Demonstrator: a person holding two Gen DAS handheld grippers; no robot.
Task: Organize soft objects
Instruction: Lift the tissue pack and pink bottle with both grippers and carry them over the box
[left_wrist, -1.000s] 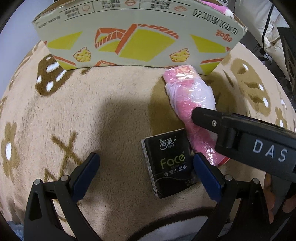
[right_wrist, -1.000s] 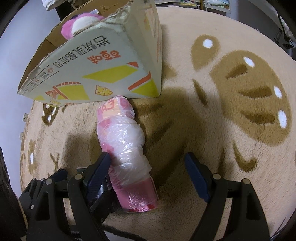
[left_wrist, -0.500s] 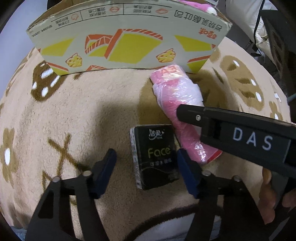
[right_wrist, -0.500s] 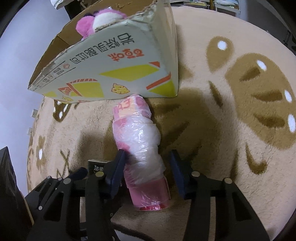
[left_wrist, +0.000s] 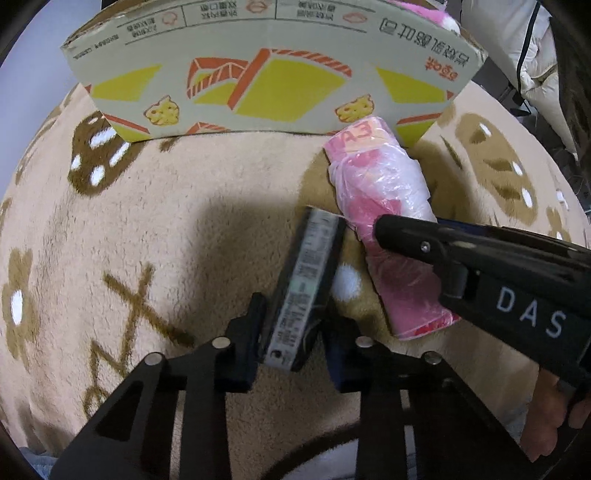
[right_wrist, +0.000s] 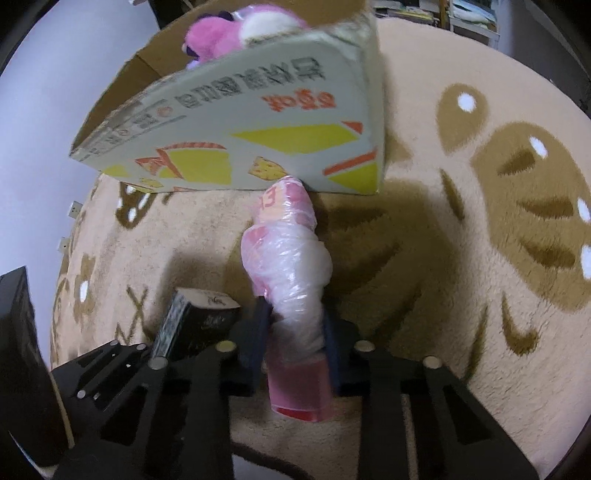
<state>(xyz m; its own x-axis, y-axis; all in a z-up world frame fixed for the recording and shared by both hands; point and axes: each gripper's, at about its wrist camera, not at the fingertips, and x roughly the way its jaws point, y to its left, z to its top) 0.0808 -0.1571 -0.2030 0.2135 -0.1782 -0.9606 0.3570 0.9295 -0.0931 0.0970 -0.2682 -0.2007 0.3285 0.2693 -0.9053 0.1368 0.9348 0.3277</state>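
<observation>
**A:** Left wrist view first. A second ago the black rectangular tissue pack (left_wrist: 306, 291) lay flat on the fluffy beige patterned rug (left_wrist: 166, 221), label up, with the left gripper (left_wrist: 293, 334) spread wide around it. Now the fingers have clamped onto its near end and it's tipped up on edge, barcode side showing, far end pointing toward the printed cardboard box (left_wrist: 273, 74). I'd say it's lifted off the rug, though I can't see underneath.

**B:** And the pink plastic-wrapped roll (left_wrist: 384, 206) just right of it?

**A:** Lying lengthwise, far end touching the box wall. The right tool's black arm crosses over its near part in this view.

**B:** Right wrist view?

**A:** Same story. The right gripper (right_wrist: 295, 339) was wide open a second ago; now it has squeezed in on the near part of the roll (right_wrist: 288, 258), and the wrap is pinched narrow there. The tissue pack (right_wrist: 195, 321) sits up on edge at near left, and a pink plush toy (right_wrist: 221, 37) is already in the box (right_wrist: 258, 122).

**B:** So both grabs are done?

**A:** Looks that way. My guess is the next bit is carrying both over the box wall. The squishy roll could sag or slip out.
</observation>
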